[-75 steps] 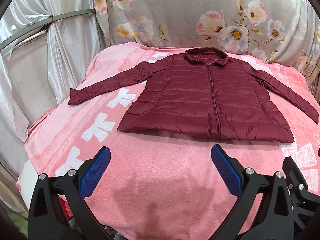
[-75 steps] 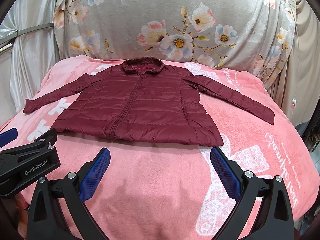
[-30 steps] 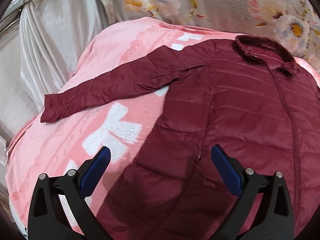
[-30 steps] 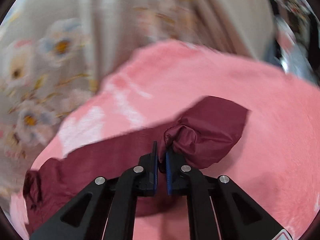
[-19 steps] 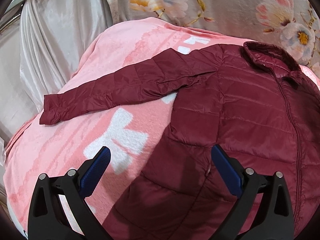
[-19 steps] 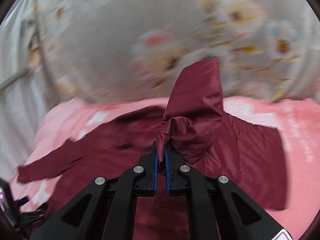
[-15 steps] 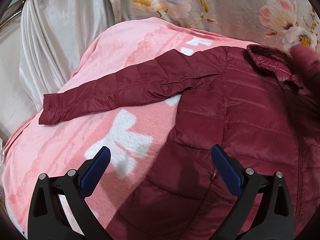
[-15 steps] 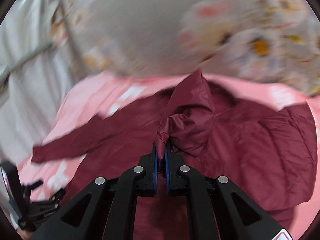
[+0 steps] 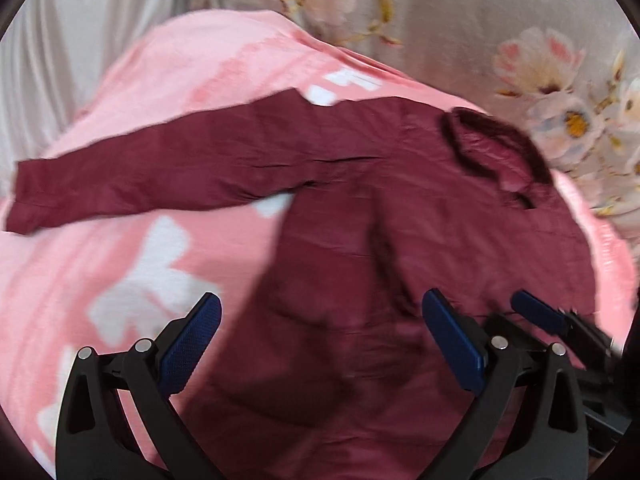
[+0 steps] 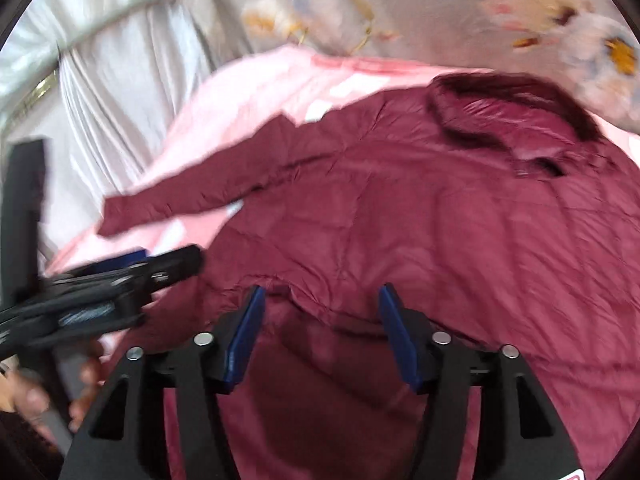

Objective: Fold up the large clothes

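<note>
Jacket lies on the pink blanket, collar toward the far edge. Its right sleeve, stretched out to the right edge a moment ago, is now folded across the body — the first fold looks done. The right gripper has just been opening; its jaws stand apart over the cloth and pinch nothing. The left gripper is spread wide and empty near the hem. The left sleeve is still stretched toward the left edge — bare blanket around it gives room to reach.
</note>
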`<control>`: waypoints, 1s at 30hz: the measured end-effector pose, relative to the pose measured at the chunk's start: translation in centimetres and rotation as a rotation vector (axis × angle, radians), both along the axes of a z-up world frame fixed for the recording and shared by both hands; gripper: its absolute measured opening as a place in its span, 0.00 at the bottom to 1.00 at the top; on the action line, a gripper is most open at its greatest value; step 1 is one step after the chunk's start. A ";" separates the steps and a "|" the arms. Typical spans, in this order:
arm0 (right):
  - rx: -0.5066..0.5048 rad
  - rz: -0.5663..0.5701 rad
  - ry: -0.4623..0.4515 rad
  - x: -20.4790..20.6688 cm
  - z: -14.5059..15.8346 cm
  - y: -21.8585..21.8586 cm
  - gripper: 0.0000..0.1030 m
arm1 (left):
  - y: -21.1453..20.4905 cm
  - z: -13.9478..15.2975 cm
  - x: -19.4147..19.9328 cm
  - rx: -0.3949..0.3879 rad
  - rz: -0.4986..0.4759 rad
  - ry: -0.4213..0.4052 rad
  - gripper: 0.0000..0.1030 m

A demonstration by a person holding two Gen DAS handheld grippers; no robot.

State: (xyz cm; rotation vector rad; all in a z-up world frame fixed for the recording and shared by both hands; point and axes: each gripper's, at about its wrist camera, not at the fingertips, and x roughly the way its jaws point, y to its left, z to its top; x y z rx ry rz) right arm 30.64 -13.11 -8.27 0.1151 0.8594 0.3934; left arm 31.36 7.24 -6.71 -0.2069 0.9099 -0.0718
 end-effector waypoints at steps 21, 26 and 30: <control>0.440 -0.753 0.115 -3.2 -4.9 -31.0 0.03 | -5.9 -2.5 3.7 -0.115 -0.084 0.106 0.11; 0.228 -0.748 -0.104 -6.1 -0.2 -28.8 0.02 | -6.1 -2.8 2.8 -0.067 -0.089 0.082 0.10; 0.136 -0.749 0.052 -4.7 -3.7 -28.5 0.02 | -6.3 -4.7 2.5 -0.026 -0.098 0.079 0.09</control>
